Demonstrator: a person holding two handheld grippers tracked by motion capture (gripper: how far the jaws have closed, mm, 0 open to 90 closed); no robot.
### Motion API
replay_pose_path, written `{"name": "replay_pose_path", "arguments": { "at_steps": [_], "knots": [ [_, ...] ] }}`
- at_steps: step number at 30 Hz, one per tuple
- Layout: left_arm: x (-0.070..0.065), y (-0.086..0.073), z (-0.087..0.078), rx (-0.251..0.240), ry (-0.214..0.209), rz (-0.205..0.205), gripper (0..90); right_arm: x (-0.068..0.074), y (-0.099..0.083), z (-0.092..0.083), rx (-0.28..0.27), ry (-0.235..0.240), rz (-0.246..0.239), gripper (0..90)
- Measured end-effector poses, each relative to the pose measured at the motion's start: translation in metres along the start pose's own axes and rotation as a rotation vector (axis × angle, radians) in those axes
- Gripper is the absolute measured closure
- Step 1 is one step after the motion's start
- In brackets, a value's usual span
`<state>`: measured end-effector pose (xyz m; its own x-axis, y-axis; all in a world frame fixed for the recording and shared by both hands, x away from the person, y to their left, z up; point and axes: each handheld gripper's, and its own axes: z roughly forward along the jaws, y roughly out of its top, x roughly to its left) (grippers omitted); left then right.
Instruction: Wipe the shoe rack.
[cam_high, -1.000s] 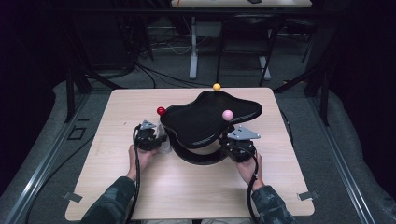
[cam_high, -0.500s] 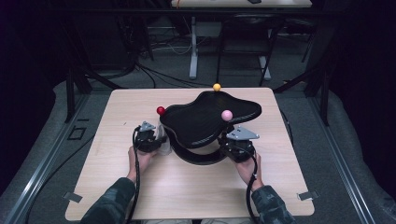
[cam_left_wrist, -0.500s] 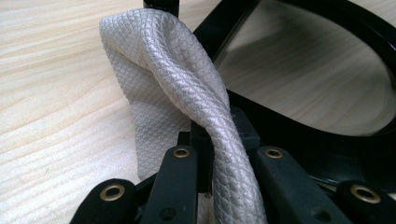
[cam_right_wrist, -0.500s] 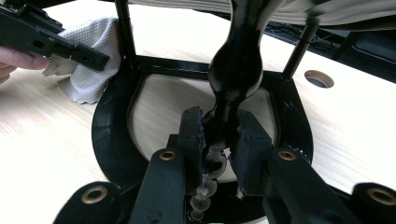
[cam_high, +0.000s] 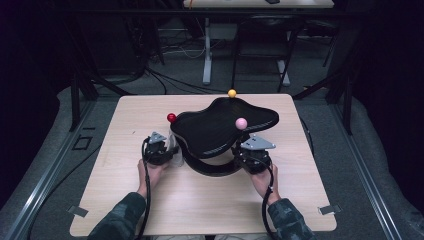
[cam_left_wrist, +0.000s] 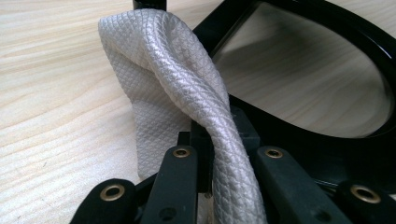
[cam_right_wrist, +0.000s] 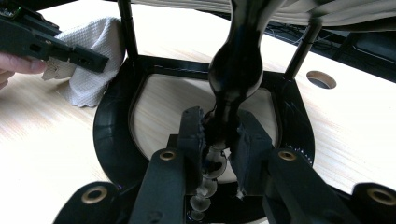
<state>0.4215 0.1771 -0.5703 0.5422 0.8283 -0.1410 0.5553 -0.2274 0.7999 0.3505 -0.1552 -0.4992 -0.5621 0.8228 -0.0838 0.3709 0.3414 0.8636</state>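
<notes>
Near the middle of the table (cam_high: 125, 210), a glossy black stand (cam_high: 220, 135) is steadied by the right gripper (cam_right_wrist: 219, 135), jaws clamped narrow on its slick center post. A soft, light white cloth (cam_left_wrist: 168, 70) is pinched tight in the left gripper (cam_left_wrist: 219, 140), just left of the stand's base ring. The stand looks stiff and slippery, so the post seems the sensible grab spot. No containers are seen.

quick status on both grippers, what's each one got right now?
Left gripper: closed on the white cloth, beside the black stand.
Right gripper: closed on the stand's glossy black post.
</notes>
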Motion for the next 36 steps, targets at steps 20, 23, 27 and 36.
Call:
{"name": "replay_pose_path", "arguments": {
  "at_steps": [20,23,27,36],
  "knots": [
    [-0.009,-0.002,0.002,-0.059,0.024,-0.007,82.9,0.002,0.001,0.003,-0.006,-0.003,-0.002,74.8],
    [-0.008,0.0,0.0,-0.056,0.018,-0.004,82.9,0.002,0.001,0.003,-0.007,-0.001,-0.004,74.7],
    [-0.009,-0.002,0.004,-0.037,-0.001,-0.001,82.9,0.002,0.001,0.003,-0.009,-0.001,-0.004,74.8],
    [-0.014,0.0,0.003,-0.049,-0.012,0.001,82.9,0.003,0.001,0.004,-0.009,0.001,-0.005,74.8]
  ]
}}
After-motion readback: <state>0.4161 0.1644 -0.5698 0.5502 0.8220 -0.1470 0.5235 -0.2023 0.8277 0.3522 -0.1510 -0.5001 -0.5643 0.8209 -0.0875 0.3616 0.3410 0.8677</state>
